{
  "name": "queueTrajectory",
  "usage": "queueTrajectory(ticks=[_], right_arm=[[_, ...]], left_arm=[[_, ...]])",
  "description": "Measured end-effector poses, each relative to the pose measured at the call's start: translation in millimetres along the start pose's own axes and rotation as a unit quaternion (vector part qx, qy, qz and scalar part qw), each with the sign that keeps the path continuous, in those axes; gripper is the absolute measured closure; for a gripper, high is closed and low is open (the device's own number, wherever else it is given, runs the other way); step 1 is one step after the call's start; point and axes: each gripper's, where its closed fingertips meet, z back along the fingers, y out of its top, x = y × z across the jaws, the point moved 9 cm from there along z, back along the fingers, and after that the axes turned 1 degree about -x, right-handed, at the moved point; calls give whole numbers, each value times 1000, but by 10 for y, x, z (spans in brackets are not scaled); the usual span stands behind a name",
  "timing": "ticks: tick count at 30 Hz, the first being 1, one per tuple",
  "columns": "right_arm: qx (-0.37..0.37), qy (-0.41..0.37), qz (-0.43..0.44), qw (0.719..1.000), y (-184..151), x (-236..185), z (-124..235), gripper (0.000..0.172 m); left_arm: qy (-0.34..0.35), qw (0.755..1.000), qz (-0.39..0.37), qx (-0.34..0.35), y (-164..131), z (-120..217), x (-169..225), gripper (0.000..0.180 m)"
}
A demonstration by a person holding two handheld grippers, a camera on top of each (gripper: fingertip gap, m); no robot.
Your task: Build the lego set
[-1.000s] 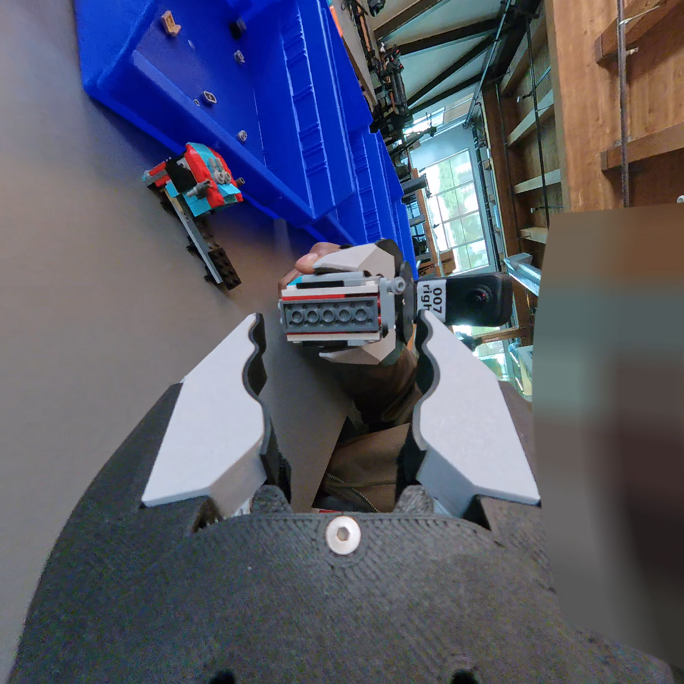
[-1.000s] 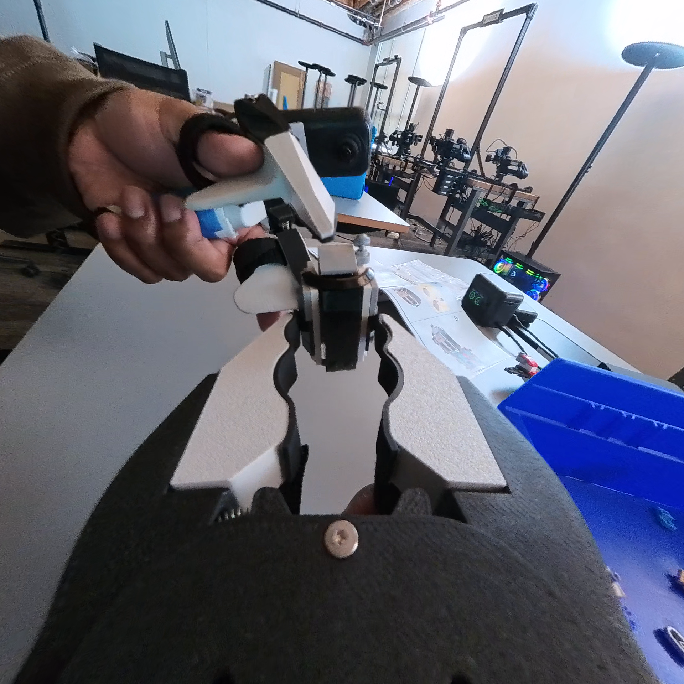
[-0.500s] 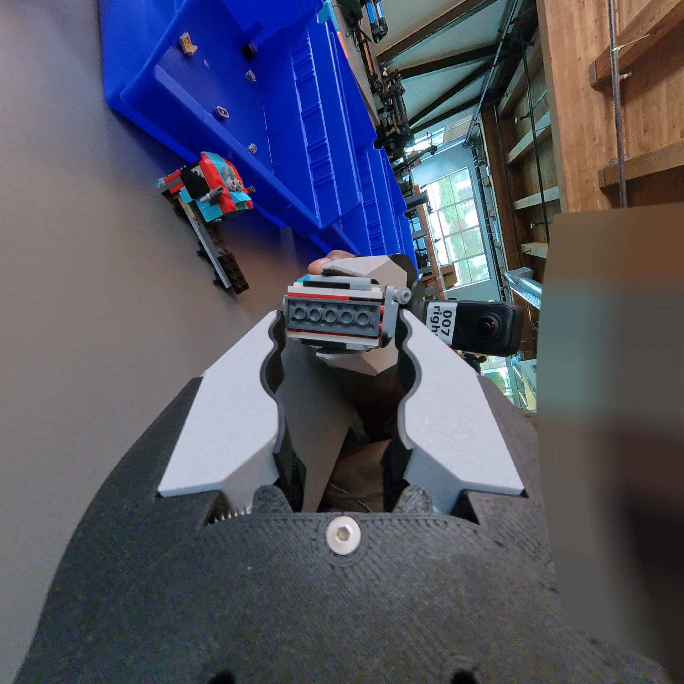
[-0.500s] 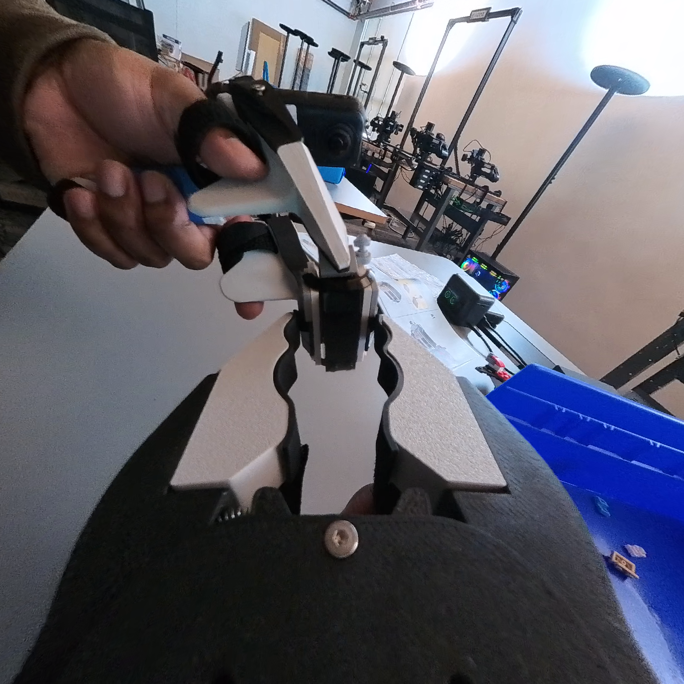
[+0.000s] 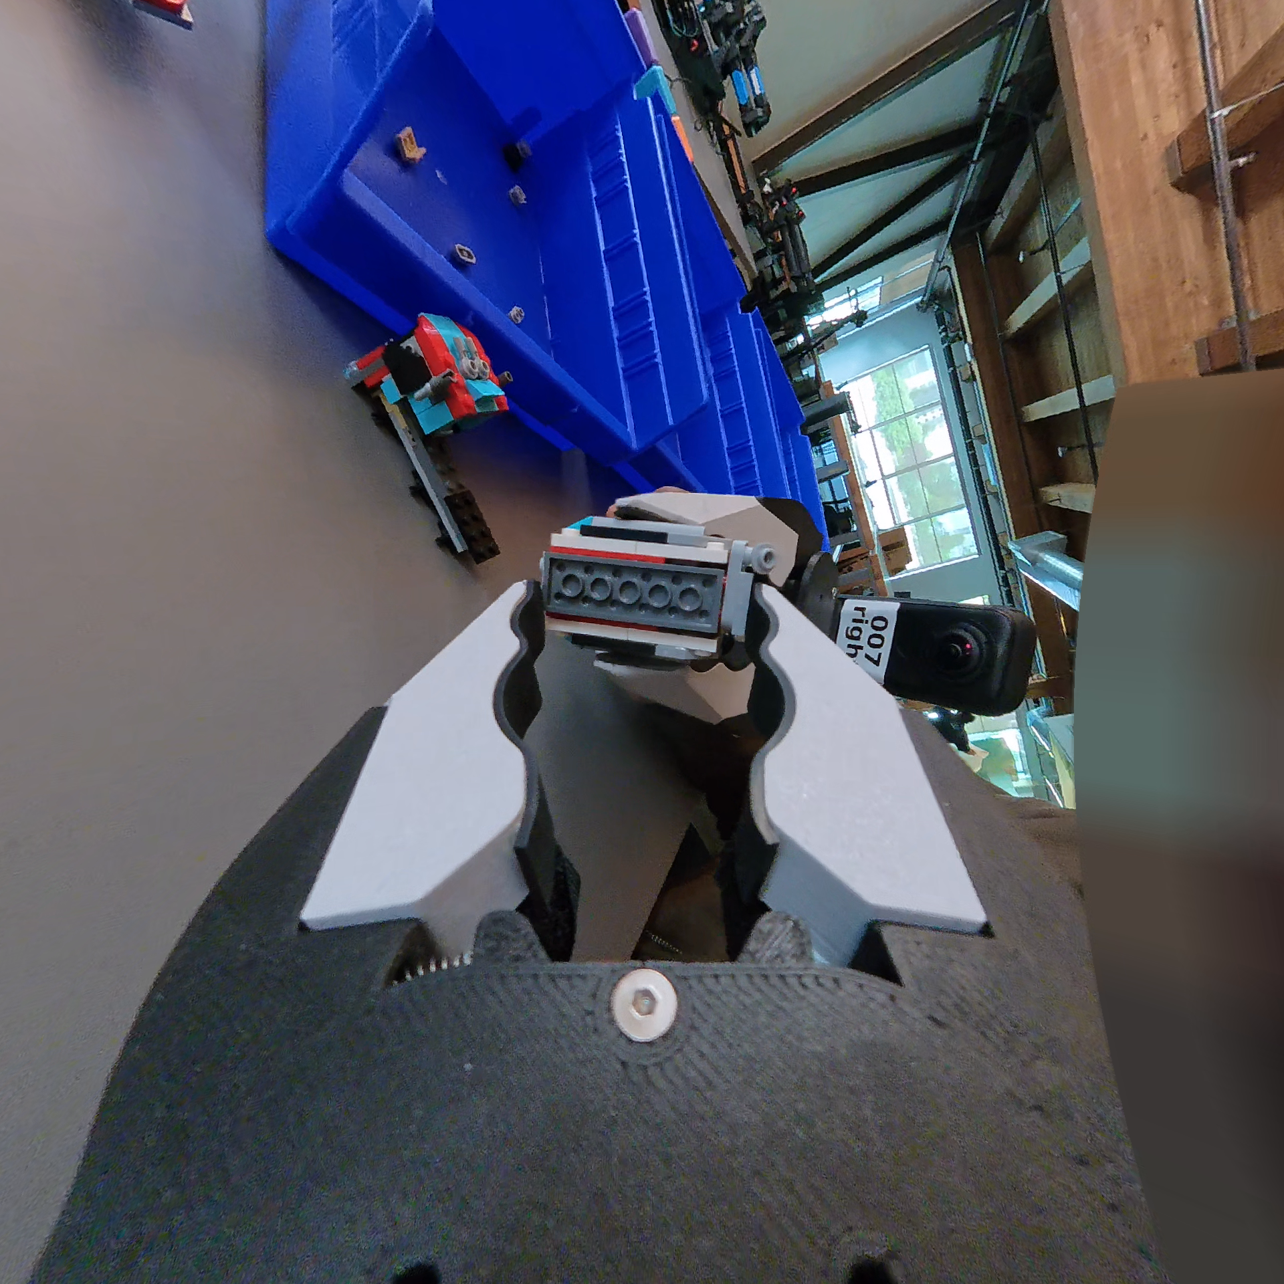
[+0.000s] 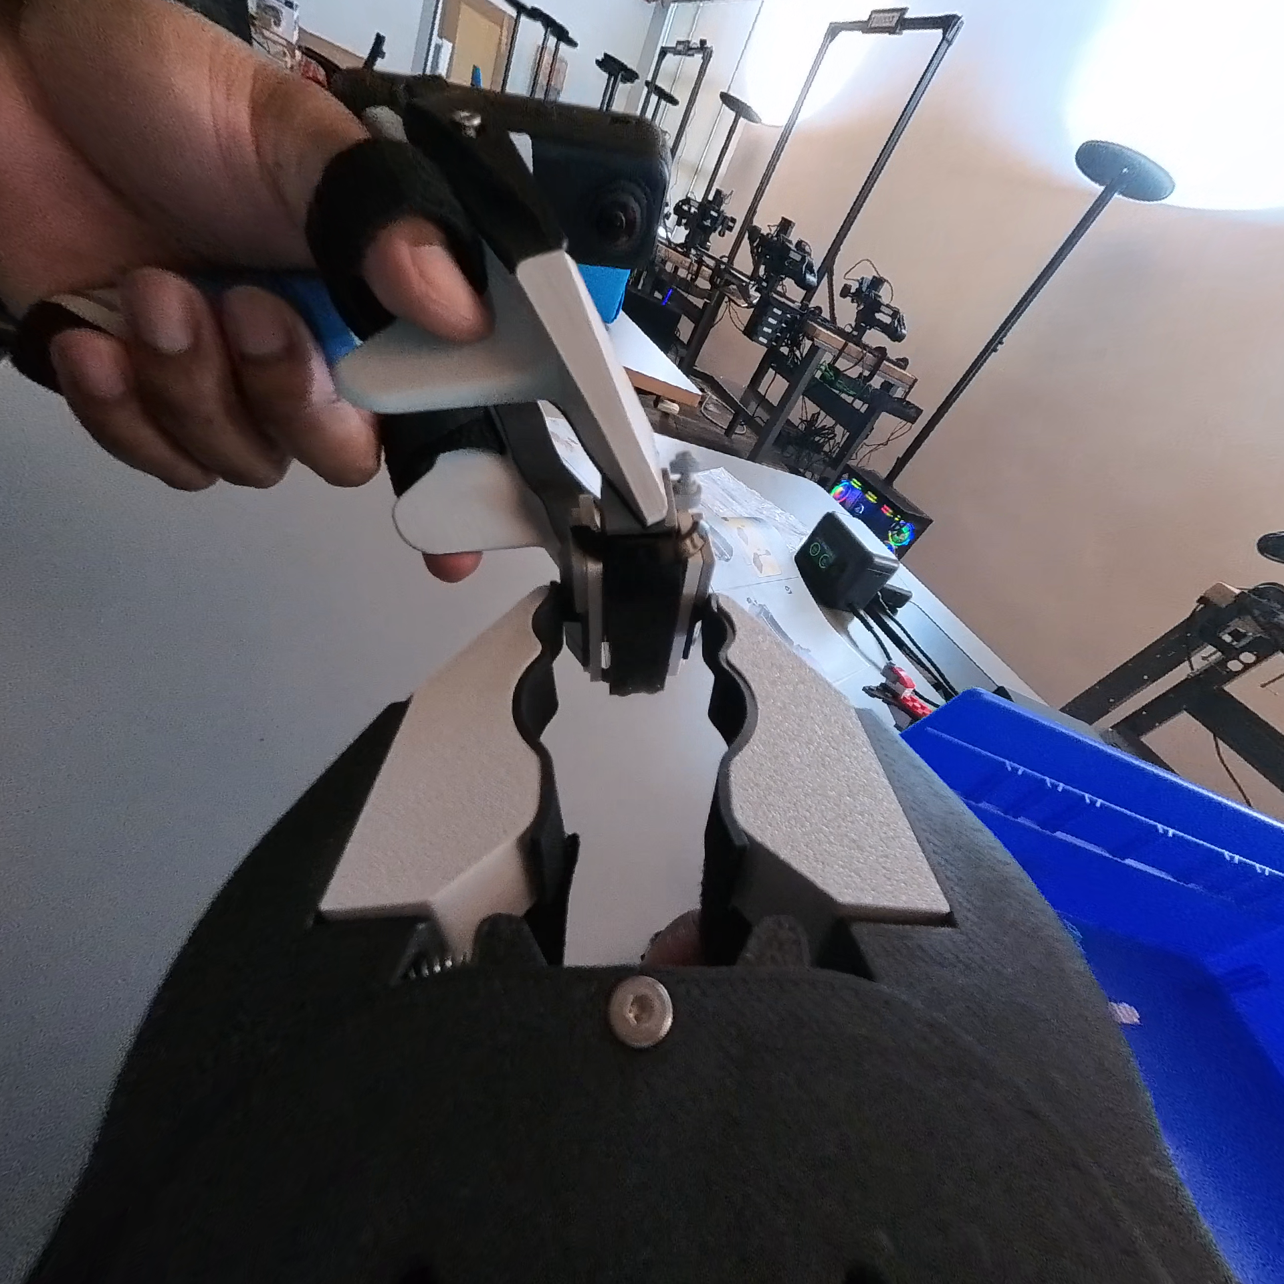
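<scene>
**Both tongs clamped on one brick block, crosswise to each other**

The left tongs (image 5: 643, 611) grip a small brick assembly (image 5: 632, 596), grey, white and red with a dark studded plate facing the camera. Their black pads press its two short ends, so the block's long axis runs across the frame from one fingertip to the other, just above centre.

The right tongs (image 6: 632, 625) hold the same assembly (image 6: 643, 611), seen here end on as a narrow dark slab between pale plates, low centre of the frame, with a pad pressing each broad face. The two grips cross: the left tongs span the length, the right tongs the thickness. In the right wrist view the left tongs come down from the upper left onto the top of the block, worked by a hand (image 6: 208, 292).

The block hangs in the air above the pale bench (image 6: 139, 660).

Further out, in the left wrist view, a second brick model (image 5: 434, 389) of red, teal and black lies on the bench at centre left, touching or just beside a blue bin (image 5: 625, 208). That bin holds a few small loose pieces scattered on its floor; more blue bins stand behind it. In the right wrist view a blue bin (image 6: 1112, 834) fills the lower right, with a black charger (image 6: 844, 566) and printed sheets beyond.
</scene>
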Motion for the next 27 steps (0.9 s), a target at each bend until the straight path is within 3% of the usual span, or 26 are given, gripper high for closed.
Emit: queueTrajectory(ticks=[27], right_arm=[[-5,3,-20,1000,-29,-8,-28,130]], left_arm=[[30,999,-15,16,-31,-7,26,121]])
